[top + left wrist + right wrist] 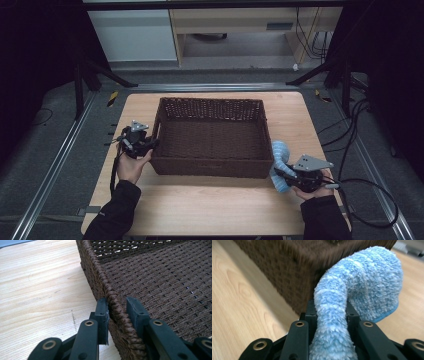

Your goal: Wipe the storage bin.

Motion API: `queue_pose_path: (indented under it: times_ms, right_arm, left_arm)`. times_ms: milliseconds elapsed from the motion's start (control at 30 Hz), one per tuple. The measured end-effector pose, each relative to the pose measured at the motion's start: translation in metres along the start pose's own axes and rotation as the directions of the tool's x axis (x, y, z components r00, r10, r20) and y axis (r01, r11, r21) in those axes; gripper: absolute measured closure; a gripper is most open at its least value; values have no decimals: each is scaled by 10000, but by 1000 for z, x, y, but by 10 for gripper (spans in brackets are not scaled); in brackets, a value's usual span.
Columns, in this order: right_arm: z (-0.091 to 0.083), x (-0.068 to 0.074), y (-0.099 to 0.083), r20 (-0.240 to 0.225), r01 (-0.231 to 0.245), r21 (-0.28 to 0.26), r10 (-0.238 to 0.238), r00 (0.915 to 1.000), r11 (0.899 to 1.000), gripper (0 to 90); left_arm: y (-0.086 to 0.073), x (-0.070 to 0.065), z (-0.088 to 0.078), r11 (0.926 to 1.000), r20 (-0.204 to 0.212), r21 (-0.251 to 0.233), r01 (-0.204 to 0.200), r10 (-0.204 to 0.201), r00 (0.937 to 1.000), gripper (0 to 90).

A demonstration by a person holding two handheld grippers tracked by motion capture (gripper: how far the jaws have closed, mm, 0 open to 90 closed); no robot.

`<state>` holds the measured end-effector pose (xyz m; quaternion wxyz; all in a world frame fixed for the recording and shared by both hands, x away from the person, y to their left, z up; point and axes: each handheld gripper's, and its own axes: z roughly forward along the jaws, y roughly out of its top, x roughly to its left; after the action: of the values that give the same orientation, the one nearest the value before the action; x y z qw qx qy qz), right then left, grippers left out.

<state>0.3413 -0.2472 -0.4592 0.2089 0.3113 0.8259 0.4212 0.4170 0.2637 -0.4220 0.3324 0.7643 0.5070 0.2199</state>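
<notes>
The left gripper (117, 312) is clamping the braided rim of the dark brown rectangular woven wicker basket (160, 277) at its left wall. The right gripper (329, 312) is pinching a fluffy light blue fabric sock (362, 282), which is hanging just beside the basket's near right corner, above the pale wooden table (210, 205).

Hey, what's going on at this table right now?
A person works with a gripper in each hand. The left gripper is clamped on the side rim of a brown woven basket. The right gripper is shut on a fluffy blue cloth, held just outside the basket's near right corner, above the wooden table.
</notes>
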Motion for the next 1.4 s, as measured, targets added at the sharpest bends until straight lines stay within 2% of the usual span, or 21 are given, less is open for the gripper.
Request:
queue_pose_path:
  times_ms: [167,233,300,367,467,633,800,1033,1067,1133,1167,1300,1400]
  right_arm:
    - [11,2,-14,-201,-130,588,142,9997,9982,723]
    - [11,3,-15,-248,-205,618,220,9995,9979,722]
    - [5,2,-9,-199,-143,412,151,9997,9990,721]
    - [-6,3,1,-109,-84,-96,83,9999,9999,721]
    - [-19,6,14,140,221,-375,-216,9997,9991,721]
    - [-22,8,12,126,199,-442,-193,9997,9988,722]
    - [-14,11,-1,-107,34,-153,-35,9999,9999,723]
    - [2,16,-24,-437,-139,951,182,9989,9954,723]
    - [2,16,-24,-465,-132,937,176,9988,9955,723]
    - [-4,16,-19,-399,-144,724,174,9991,9973,723]
    - [-11,16,-13,-323,-182,289,191,9993,9994,722]
    - [-31,18,4,-30,-39,-514,37,10000,9987,722]
    - [-38,21,12,55,117,-711,-114,9999,9974,723]
  left_arm:
    - [0,0,0,10000,-2,3,-1,1,10000,716]
    - [0,0,0,10000,-1,8,1,-1,10000,715]
    - [0,0,0,10000,2,11,0,0,10000,715]
    - [0,0,0,10000,-14,32,-23,23,10000,716]
    - [0,0,0,10000,2,25,3,-3,10000,716]
    - [0,-1,0,10000,-40,24,-49,49,10000,716]
    - [0,-1,0,10000,-41,21,-41,42,10000,716]
    - [0,-1,0,10000,-30,20,-37,37,10000,716]
    - [0,-1,0,10000,-32,20,-36,37,10000,716]
    - [0,0,0,10000,-27,20,-38,39,10000,716]
    - [0,0,0,10000,-26,21,-37,38,10000,716]
    - [0,0,0,10000,-6,13,-19,19,10000,716]
    - [0,0,0,10000,-10,11,-28,28,10000,716]
